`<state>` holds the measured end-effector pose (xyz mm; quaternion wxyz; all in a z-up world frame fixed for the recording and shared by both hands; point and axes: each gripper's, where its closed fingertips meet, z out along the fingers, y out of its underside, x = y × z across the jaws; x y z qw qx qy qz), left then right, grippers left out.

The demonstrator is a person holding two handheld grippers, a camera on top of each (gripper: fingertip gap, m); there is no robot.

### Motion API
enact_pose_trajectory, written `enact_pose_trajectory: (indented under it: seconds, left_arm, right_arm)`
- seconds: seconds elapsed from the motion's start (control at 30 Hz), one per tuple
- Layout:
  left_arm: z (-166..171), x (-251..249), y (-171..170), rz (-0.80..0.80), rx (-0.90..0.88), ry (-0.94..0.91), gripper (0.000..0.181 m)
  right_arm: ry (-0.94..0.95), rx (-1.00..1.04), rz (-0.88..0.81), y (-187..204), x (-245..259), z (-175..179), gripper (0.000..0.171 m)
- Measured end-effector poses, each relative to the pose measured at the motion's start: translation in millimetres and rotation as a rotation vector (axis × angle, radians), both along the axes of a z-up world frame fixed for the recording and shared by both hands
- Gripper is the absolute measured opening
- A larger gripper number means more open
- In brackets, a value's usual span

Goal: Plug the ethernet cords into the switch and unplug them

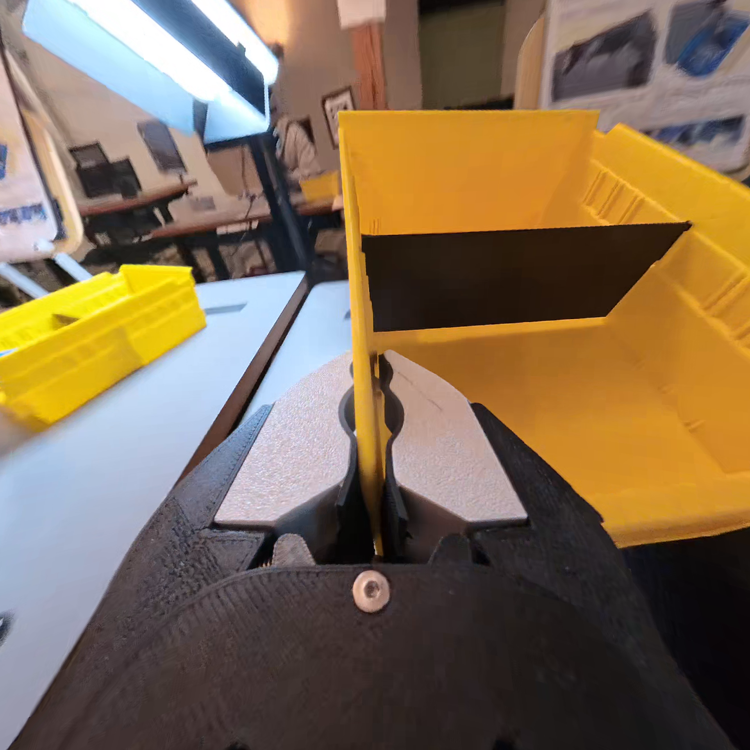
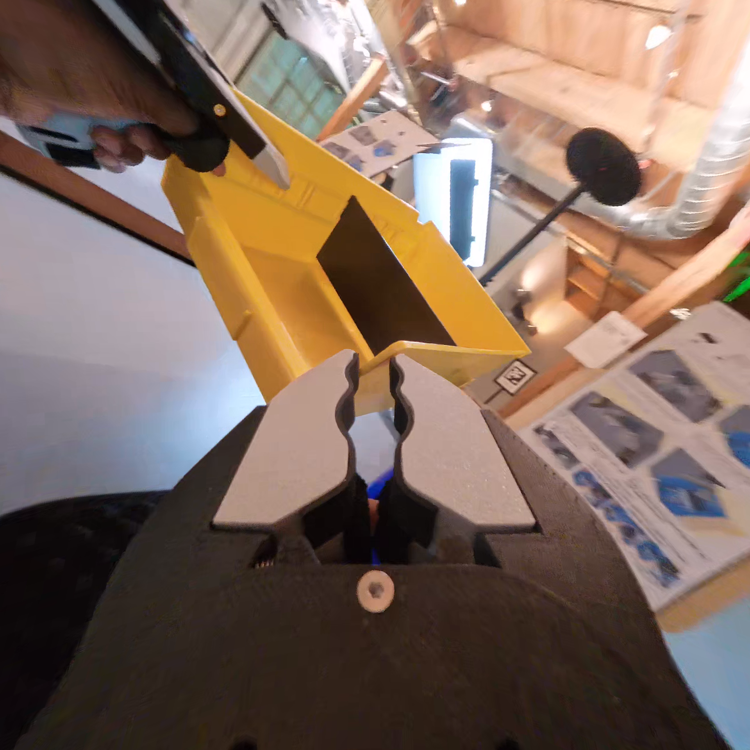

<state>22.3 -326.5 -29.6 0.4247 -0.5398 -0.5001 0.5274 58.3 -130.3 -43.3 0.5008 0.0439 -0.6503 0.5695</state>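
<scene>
No ethernet cord or switch shows in either view. My left gripper [image 1: 367, 359] is shut on the left side wall of a yellow plastic bin [image 1: 466, 174], which has a black divider [image 1: 507, 276] across its inside. In the right wrist view the same bin [image 2: 284, 227] is tilted, with the divider [image 2: 377, 284] inside it. A hand holds the left gripper there, and its finger [image 2: 278, 170] is on the bin's far wall. My right gripper [image 2: 373, 361] is narrowly open. Its tips are at the bin's near corner, and the yellow rim shows in the gap.
A second yellow bin [image 1: 101, 324] lies on the white table [image 1: 101, 466] to the left. A dark seam [image 1: 259, 365] runs between two tabletops. A light panel [image 1: 142, 52] hangs above. Posters [image 2: 629, 466] stand at the right, and a black round head on a pole [image 2: 602, 166] behind.
</scene>
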Motion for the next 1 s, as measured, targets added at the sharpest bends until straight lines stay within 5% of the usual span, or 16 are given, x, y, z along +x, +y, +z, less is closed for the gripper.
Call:
enact_pose_trajectory:
  seconds: [0.3, 0.53, 0.8, 1.0]
  left_arm:
    - [61.3, -18.2, 111.0, -0.186, 0.042, 0.316, 0.005]
    - [81.0, -74.3, 248.5, -0.504, 0.071, 0.268, 0.005]
    - [46.2, -119.8, 428.9, -0.761, -0.023, 0.099, 0.006]
    - [-9.4, -137.3, 514.7, -0.846, 0.031, -0.043, 0.005]
  right_arm:
    - [0.222, -0.106, -0.216, 103.4, 7.2, 45.1, 0.012]
    - [0.281, -0.195, -0.485, 210.9, 8.7, 67.2, 0.011]
    - [0.152, -0.356, -0.747, 352.7, -0.7, 31.1, 0.011]
    - [0.036, -0.459, -0.853, 424.9, -6.9, -1.9, 0.010]
